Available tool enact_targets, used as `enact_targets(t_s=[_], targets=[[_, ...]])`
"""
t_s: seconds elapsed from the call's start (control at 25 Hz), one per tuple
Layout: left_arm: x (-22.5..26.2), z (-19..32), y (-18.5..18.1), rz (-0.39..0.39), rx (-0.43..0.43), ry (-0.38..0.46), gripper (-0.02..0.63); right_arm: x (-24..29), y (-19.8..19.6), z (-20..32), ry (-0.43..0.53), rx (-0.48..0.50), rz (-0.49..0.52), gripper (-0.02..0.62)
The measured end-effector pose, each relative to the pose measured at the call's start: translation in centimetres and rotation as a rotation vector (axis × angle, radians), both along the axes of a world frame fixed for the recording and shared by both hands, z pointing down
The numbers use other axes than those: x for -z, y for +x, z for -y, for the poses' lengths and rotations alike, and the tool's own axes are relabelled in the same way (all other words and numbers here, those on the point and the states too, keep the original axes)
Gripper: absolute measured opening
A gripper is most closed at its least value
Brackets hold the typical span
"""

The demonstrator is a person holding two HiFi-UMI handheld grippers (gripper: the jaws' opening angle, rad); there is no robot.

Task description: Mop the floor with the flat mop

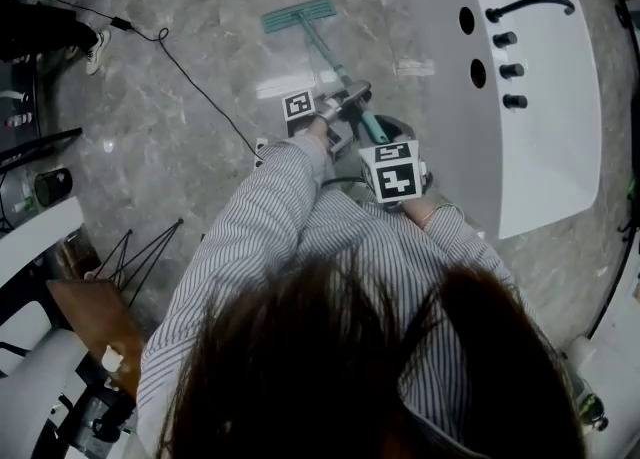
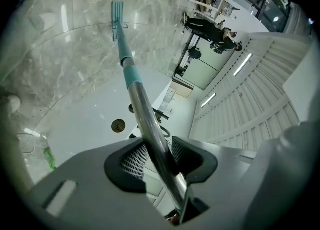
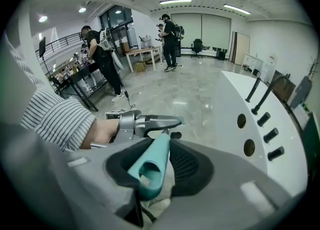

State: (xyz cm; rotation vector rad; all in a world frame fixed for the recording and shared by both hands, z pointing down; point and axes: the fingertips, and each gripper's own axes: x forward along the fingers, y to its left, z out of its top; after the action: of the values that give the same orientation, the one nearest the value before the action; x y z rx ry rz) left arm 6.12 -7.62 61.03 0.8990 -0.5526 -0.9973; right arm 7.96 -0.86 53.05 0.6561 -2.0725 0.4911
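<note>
while both grippers are clenched on the flat mop [image 1: 335, 57], the mopping stroke is judged to be in hand. the left gripper [image 2: 155, 156] has its jaws clamped on the metal pole [image 2: 145, 119], on the part nearer the floor. the right gripper [image 3: 155, 166] has its jaws grasping the teal handle end [image 3: 152, 161] at the top. the mop head [image 1: 298, 15] lies flat on the floor [image 1: 200, 57], well ahead of the person and near the white tub [image 1: 545, 117].

recommendation: drive the stroke from the lower grip and steer from the top one. keep the shaft angle steady so the head stays flat, and overlap the passes. keep the head off the tub wall and away from the black cable [image 1: 190, 77] trailing across the floor on the left. both could snag or deflect it.

surface: polished grey marble-pattern slabs, glossy with reflections; wet patches cannot be told apart from shine. room: an open hall with ceiling strip lights [image 3: 175, 1]. several people [image 3: 102, 61] stand at worktops [image 3: 145, 51], well apart from the mopping zone.
</note>
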Motion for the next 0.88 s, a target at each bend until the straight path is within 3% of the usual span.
enact_targets(t_s=[0.28,0.48,0.88], targets=[[0.8,7.2,-10.7,0.003,-0.076,0.005,0.156,0.7,-11.2,7.3,-0.002,-0.073,0.025,0.114],[0.9,12.0,-16.0,0.006,-0.099,0.012,0.158,0.8,-16.6,12.0,-0.012,-0.092,0.020,0.114],[0.7,25.3,-26.6,0.010,-0.031,0.016,0.158,0.5,-26.8,25.3,-0.007,-0.026,0.023,0.114]])
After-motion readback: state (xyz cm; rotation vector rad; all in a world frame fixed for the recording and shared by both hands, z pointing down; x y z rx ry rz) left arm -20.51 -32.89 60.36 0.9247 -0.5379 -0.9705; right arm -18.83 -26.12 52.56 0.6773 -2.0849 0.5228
